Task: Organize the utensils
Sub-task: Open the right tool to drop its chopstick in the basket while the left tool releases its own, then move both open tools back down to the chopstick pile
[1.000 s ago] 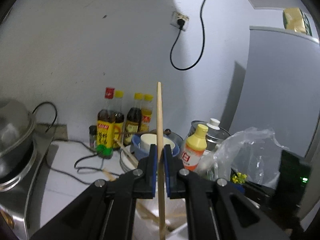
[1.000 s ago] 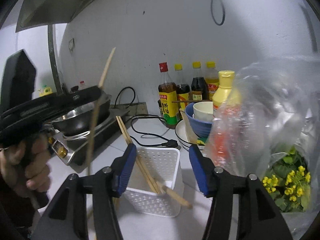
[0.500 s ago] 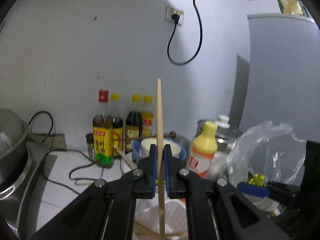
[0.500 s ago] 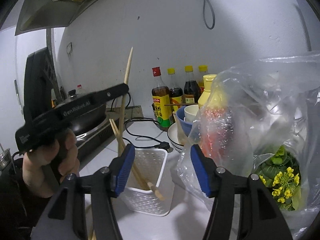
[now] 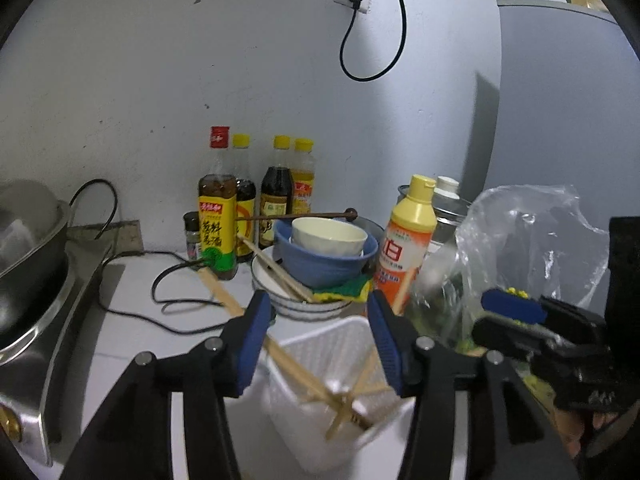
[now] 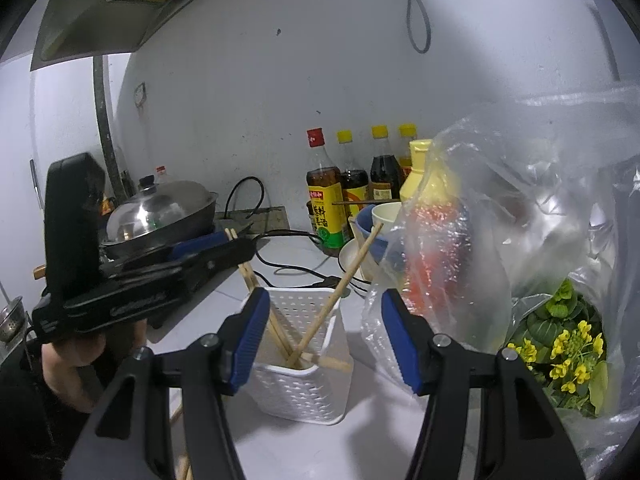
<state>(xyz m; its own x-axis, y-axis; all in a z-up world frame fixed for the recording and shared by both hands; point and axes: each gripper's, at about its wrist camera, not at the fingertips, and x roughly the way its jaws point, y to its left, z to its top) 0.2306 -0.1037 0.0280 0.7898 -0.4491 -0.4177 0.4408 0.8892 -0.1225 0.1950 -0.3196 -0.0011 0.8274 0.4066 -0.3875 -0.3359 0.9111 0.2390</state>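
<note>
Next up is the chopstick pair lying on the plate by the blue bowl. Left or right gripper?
Left, probably. The left gripper is opening, empty, and faces the chopstick pair over the white basket. The right gripper hangs beside a plastic bag.

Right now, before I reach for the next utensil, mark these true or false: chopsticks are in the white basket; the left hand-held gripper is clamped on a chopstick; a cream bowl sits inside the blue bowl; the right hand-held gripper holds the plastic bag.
1. Chopsticks stand in the white basket. True.
2. The left hand-held gripper is clamped on a chopstick. False: its jaws are opening, nothing pressed between them.
3. A cream bowl sits inside the blue bowl. True.
4. The right hand-held gripper holds the plastic bag. False: it is open and empty; the bag stands beside it.
</note>
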